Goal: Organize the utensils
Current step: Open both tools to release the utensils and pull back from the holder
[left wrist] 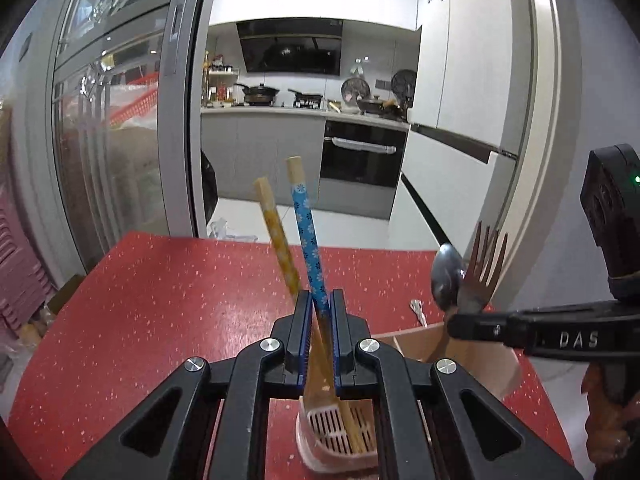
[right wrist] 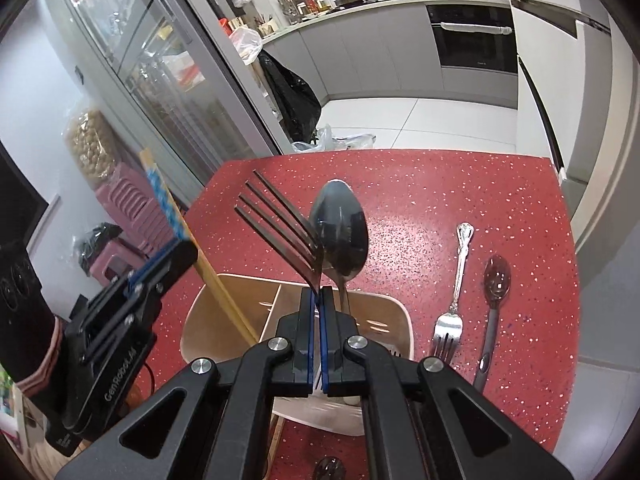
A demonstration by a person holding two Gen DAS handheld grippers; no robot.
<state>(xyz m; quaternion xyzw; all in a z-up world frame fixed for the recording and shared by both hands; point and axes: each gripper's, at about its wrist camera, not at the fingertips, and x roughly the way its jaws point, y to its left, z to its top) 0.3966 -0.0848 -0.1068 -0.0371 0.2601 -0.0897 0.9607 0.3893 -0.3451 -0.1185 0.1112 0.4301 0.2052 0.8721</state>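
The left tool is nearly closed on a pair of chopsticks, a blue flowered chopstick and a yellow chopstick. Their thick ends rise away from the pads while the thin ends run down into the slotted holder directly below, so the grip sits mid-shaft, probably to steer the tips into a compartment while the long tops stay clear. The right tool is pinched fully together on the necks of a dark fork and a spoon, heads up and handles dropping into the same caddy, whose tan divided body lies just under the fingers; holding both at the neck likely keeps them parallel for a joint drop. The holder stands on the red speckled surface. The left camera shows the grilled bottom of the compartment and the chopstick tips already inside it, which the right camera hides behind its own frame. The right camera alone shows what remains on the surface: a silver fork and a grey-handled spoon lying side by side just right of the caddy, and the divider splitting it into sections. Another dark rounded piece at its bottom edge is too cropped to identify.
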